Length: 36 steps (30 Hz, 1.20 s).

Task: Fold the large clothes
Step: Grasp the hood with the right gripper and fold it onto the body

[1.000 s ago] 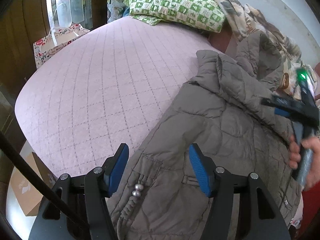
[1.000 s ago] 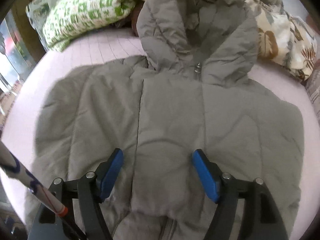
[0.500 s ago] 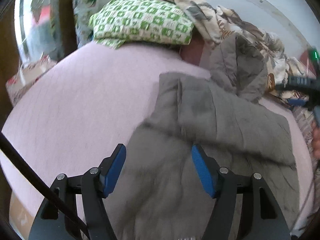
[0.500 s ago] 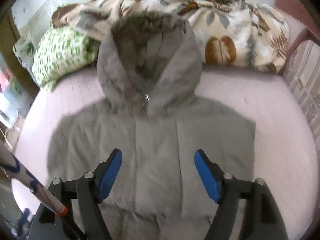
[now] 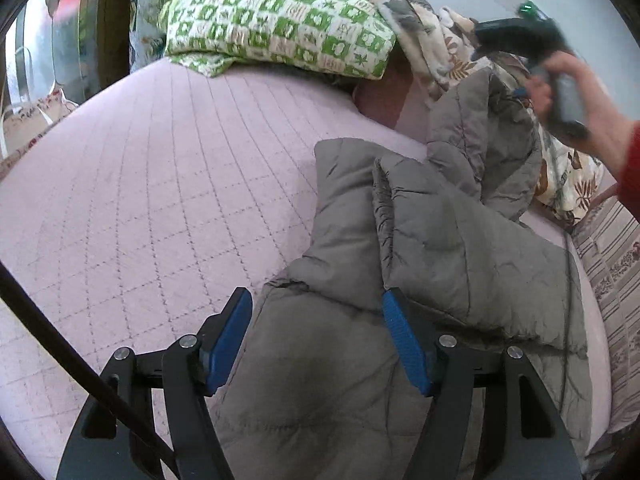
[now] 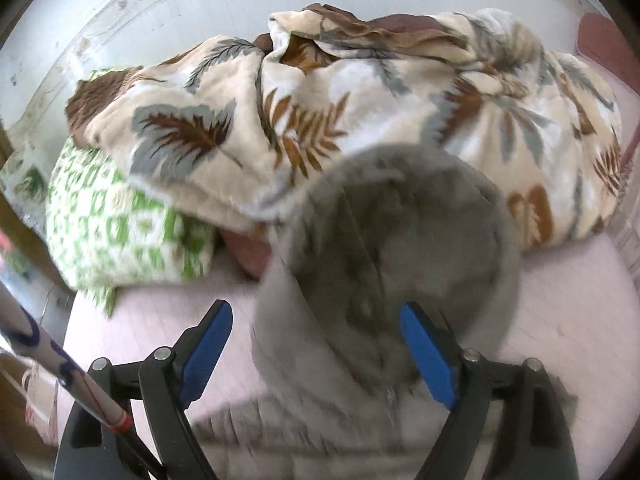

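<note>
a grey quilted jacket [image 5: 440, 264] lies on a pink quilted bed [image 5: 160, 184], its body spread flat and one sleeve folded across the front toward 3 o'clock. its hood [image 5: 484, 140] stands up at the far end, leaning against a leaf-print blanket [image 6: 360, 100] heaped at 12 o'clock. a green-and-white checked pillow [image 5: 280, 20] sits at 11 o'clock, partly under the blanket.

the left gripper [image 5: 316, 340] hovers over the lower part of the jacket. its 2 blue pads [image 5: 404, 340] are spread apart with nothing pinched; the jacket fabric fills the gap below them, and the folded sleeve edge runs up from just beside the pad at 3 o'clock. the pad at 9 o'clock sits over the jacket's side edge, with bare bed beyond it.

the right gripper [image 6: 316, 352] points at the hood [image 6: 400, 248], which shows blurred in the right wrist view. its jaws are opening, pads [image 6: 208, 344] wide apart, and they press on nothing; the hood's base and the jacket's collar area lie between and below them. the hood rises toward 12 o'clock from the gap, reaching the blanket. in the left wrist view the same gripper [image 5: 516, 36] appears dark and blurred at 2 o'clock, above the hood, held by a hand [image 5: 576, 96] with a red sleeve [image 5: 632, 168] at the frame edge.

a thin dark cord [image 5: 568, 264] trails over the jacket at 3 o'clock. a striped fabric [image 5: 612, 264] lies along the bed's edge beyond it.
</note>
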Tool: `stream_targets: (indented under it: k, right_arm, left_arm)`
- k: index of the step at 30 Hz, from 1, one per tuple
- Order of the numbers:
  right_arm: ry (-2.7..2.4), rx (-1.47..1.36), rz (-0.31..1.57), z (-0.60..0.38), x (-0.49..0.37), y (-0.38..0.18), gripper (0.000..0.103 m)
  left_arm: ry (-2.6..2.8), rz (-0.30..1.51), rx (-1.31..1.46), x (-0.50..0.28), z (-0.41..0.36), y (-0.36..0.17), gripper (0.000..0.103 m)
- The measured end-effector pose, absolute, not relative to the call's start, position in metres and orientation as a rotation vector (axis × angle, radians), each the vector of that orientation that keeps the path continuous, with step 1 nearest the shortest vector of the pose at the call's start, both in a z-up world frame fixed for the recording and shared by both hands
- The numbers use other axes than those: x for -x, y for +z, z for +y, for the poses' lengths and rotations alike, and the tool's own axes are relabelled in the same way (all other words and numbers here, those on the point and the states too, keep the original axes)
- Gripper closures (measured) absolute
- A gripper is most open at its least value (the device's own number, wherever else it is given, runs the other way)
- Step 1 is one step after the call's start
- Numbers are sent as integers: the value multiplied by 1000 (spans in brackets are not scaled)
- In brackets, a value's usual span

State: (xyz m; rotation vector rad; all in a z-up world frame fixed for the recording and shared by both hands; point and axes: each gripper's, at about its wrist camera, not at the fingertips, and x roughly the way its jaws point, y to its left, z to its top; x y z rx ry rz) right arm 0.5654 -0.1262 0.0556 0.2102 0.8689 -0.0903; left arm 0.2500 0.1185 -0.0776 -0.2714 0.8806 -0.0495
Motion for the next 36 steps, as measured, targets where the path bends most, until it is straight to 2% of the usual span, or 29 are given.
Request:
stream_targets:
  k: [6, 7, 8, 9, 10, 14, 21, 25, 31, 33, 36]
  right_arm:
    - [-206, -116, 899, -119, -609, 28, 14]
    - [-206, -120, 896, -121, -609, 27, 26]
    - [-180, -137, 906, -122, -608, 26, 68]
    - [-157, -149, 918, -124, -606, 26, 90]
    - [-147, -141, 905, -123, -596, 31, 92]
    - [-96, -50, 851, -112, -544, 59, 94]
    - [41, -68, 829, -115, -387, 82, 95]
    - [86, -137, 910, -111, -304, 31, 95]
    - [16, -262, 1066, -114, -295, -76, 95]
    - [1, -272, 1082, -113, -301, -93, 95]
    - [19, -294, 1071, -116, -298, -85, 93]
  left_arm:
    - [-50, 903, 273, -256, 121, -83, 36]
    - [-49, 905, 274, -257, 122, -84, 36]
    - [-46, 906, 274, -258, 122, -84, 36]
    - [-45, 908, 274, -258, 122, -83, 36]
    - [-43, 908, 274, -258, 122, -83, 36]
    - [-39, 898, 278, -253, 125, -79, 36]
    - [-22, 871, 344, -238, 146, -70, 36]
    - [1, 850, 388, -231, 161, -65, 36]
    - [36, 841, 413, -227, 174, -64, 36]
    - [53, 847, 405, -227, 176, -66, 36]
    - [62, 860, 416, -229, 180, -69, 36]
